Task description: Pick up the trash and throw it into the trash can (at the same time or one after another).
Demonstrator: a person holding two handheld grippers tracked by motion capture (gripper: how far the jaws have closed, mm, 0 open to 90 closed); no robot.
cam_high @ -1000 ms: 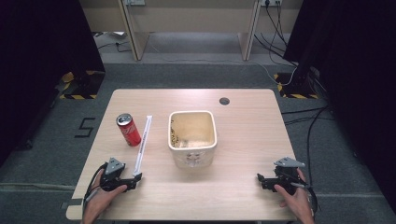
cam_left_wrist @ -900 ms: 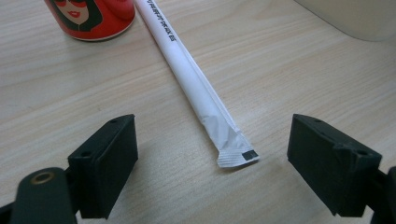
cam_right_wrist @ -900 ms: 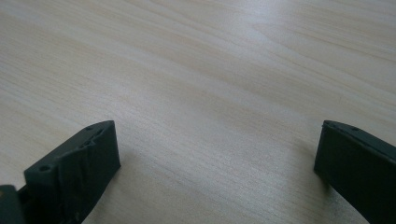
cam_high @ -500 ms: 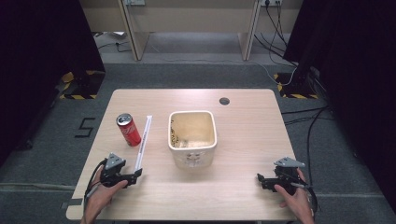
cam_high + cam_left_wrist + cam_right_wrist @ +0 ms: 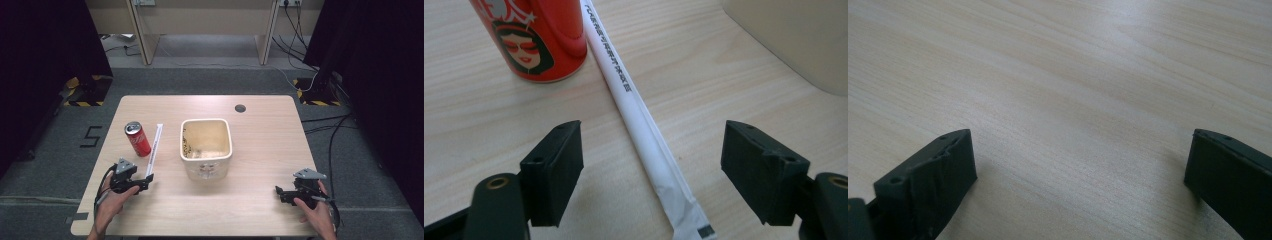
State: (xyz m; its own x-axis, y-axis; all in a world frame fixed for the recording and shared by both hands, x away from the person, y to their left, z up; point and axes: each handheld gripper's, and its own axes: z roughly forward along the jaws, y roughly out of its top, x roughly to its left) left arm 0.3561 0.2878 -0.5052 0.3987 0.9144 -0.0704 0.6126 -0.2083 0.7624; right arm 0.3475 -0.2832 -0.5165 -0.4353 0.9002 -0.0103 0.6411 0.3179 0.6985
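A white paper-wrapped straw (image 5: 154,147) lies on the wooden table (image 5: 260,145) beside an upright red drink can (image 5: 137,139). My left gripper (image 5: 145,180) is low at the straw's near end. In the left gripper view the straw (image 5: 624,85) runs between the two jaws of the left gripper (image 5: 651,170), which stand apart from it on both sides. These jaws have just been closing, and the pads do not touch the straw. The can (image 5: 536,37) stands just beyond the left jaw. My right gripper (image 5: 280,192) rests open at the table's near right, with bare wood between its jaws (image 5: 1080,175).
A cream square tub (image 5: 206,145) with some crumbs inside stands mid-table, and its wall (image 5: 794,40) is close on the right of the straw. A black round cap (image 5: 240,108) is set in the far tabletop. Cables lie on the floor at the right.
My left gripper has edged forward over the straw's near end and its jaws have narrowed slightly. The right gripper has not moved.
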